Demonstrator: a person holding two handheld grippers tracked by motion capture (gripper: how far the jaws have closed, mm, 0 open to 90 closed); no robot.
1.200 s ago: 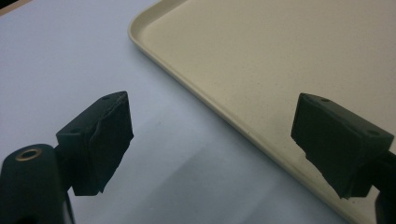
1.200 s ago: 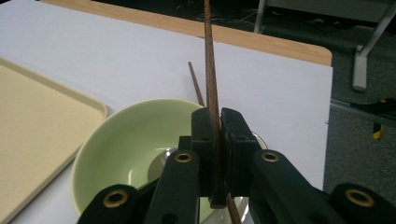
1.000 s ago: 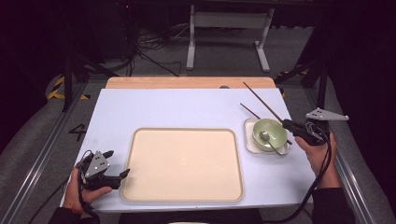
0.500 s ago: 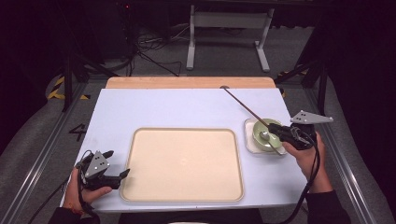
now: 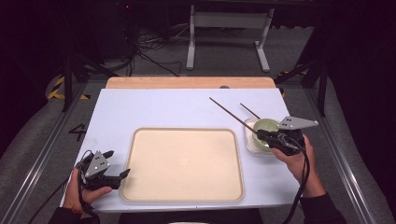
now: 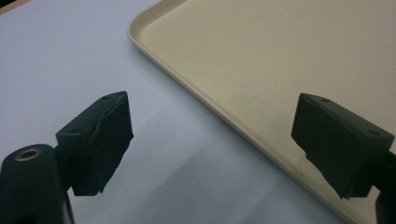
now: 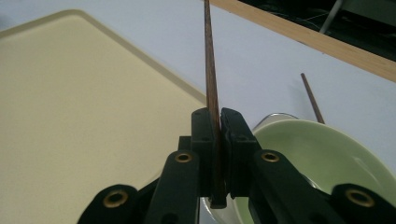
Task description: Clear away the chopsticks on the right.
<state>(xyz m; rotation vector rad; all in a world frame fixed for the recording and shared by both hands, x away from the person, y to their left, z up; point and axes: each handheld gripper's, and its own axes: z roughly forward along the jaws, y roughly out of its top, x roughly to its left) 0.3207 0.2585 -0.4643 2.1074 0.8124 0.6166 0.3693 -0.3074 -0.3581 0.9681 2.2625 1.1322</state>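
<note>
Chopstick (image 7: 211,74) clamped in right gripper (image 7: 217,140) over green bowl (image 5: 264,128), right desk edge; left gripper (image 6: 224,144) jaws apart at tray (image 6: 261,56) corner.

White desk (image 5: 177,109), wooden strip along its far edge. Large cream tray (image 5: 183,164) lies flat at the middle of the near edge (nothing on it). Small white square dish (image 5: 251,142) sits near the right edge, just beside the tray's far right corner, pale green bowl (image 5: 266,127) in it. One dark chopstick (image 5: 249,110) rests on the desk just behind the dish.
</note>
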